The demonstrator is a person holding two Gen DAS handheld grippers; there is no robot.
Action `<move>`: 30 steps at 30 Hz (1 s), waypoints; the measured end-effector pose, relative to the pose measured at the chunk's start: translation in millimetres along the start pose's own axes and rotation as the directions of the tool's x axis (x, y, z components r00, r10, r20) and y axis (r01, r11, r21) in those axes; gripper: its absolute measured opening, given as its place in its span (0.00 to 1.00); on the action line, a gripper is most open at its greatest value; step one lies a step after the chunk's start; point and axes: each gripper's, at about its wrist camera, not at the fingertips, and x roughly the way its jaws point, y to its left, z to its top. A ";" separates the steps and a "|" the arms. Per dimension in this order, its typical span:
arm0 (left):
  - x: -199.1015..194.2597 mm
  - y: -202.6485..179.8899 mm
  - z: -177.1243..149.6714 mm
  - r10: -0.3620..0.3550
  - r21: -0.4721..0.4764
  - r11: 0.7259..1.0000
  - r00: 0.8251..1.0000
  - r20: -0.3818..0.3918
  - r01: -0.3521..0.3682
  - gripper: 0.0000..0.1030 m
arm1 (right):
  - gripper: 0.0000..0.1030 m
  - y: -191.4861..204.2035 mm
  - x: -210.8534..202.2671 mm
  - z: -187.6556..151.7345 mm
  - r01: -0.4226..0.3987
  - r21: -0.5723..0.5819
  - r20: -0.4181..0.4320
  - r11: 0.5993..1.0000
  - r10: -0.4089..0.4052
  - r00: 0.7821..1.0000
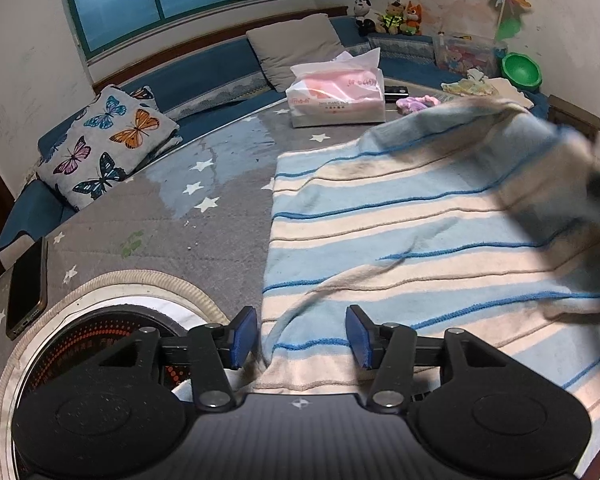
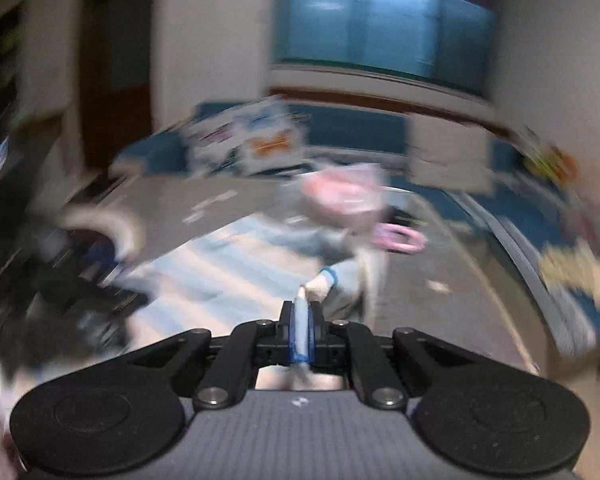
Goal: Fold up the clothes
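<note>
A striped blue-and-cream garment (image 1: 420, 216) lies spread across a grey, star-printed table cover (image 1: 204, 232), its near hem bunched directly between the blue pads of the left gripper (image 1: 301, 336). That claw stands released, its jaws apart on either side of the cloth without pressing it. The garment's far right corner is lifted off the surface and blurred. In the right wrist view, smeared by motion, the right gripper (image 2: 301, 328) is clenched tight on a thin edge of the same striped cloth (image 2: 301, 330), which stands pinched between its pads and trails away toward the spread fabric beyond. A tissue pack (image 1: 336, 96) sits behind the garment, a butterfly cushion (image 1: 108, 140) to the left, and a phone (image 1: 26, 288) at the near left edge.
</note>
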 end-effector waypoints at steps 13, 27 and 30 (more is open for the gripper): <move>1.1 3.9 -0.7 -0.002 -0.007 1.000 1.000 0.004 0.002 0.55 | 0.22 -28.3 -33.1 1.8 -0.152 0.160 0.004 0.975 0.153 0.988; 1.9 4.8 0.1 -0.001 -0.012 1.000 1.000 0.001 0.001 0.58 | 0.26 -41.8 51.9 -1.4 -0.090 0.140 -0.189 0.986 0.116 0.975; 2.0 5.5 -0.4 -0.001 -0.012 1.000 1.000 0.003 0.001 0.60 | 0.15 -40.1 58.7 1.9 -0.072 0.121 -0.196 0.990 0.095 0.976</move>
